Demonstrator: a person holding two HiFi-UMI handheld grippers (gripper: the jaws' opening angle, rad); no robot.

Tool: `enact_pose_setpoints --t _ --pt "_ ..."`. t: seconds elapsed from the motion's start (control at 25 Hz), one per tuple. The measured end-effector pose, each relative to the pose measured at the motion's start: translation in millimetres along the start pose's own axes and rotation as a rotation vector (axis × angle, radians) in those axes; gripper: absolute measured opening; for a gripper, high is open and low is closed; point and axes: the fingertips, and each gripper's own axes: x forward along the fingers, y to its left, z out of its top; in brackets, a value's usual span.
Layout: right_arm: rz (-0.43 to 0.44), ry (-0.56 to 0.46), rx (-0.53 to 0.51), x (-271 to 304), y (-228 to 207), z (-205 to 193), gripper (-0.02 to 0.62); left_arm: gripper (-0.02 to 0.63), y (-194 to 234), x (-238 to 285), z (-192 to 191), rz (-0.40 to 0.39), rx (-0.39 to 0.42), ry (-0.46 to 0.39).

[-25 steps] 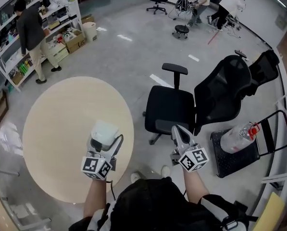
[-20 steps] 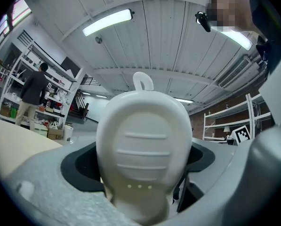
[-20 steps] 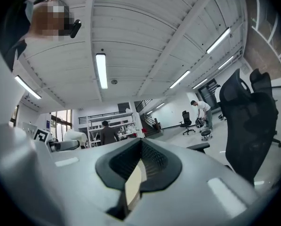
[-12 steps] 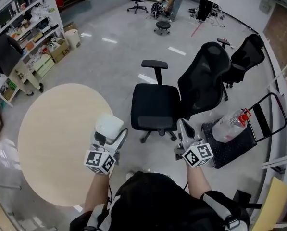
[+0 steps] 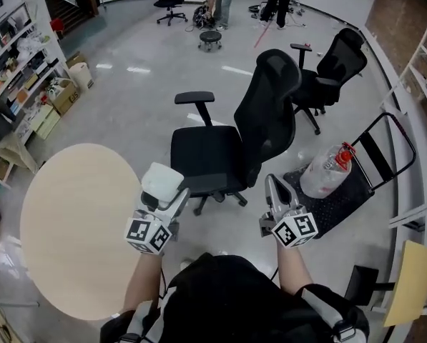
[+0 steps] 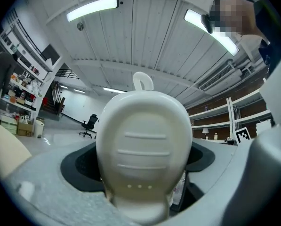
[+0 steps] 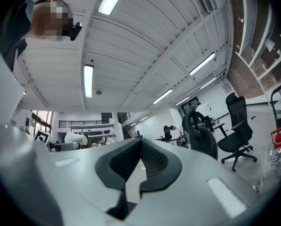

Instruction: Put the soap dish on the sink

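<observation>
The left gripper has its jaws clamped on the white oval ribbed plastic soap dish — the dish fills the gap between them and sticks out past the tips, its small loop at the far end. The right gripper has its jaws pressed together — nothing between them.

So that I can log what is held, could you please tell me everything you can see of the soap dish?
The soap dish is a cream-white, glossy, rounded oval, plastic or ceramic by its look. Its visible face bears three raised ribs, three small dots beneath them and a small loop at its far end. It is clamped between the fingers of the left gripper, held in the air near the round table's edge; nothing else touches it.
</observation>
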Motion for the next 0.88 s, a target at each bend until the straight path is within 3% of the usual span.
enact_pose_setpoints --t 0.36,0.88 --pt "-0.115 -0.034 -0.015 -52 -64 22 0.006 0.486 -59 52 -20 -0.082 -0.005 0.028" --pt "-0.318 -0.060 -0.047 -164 -138 54 0.006 0.488 -187 118 -59 -0.305 -0.039 0.070"
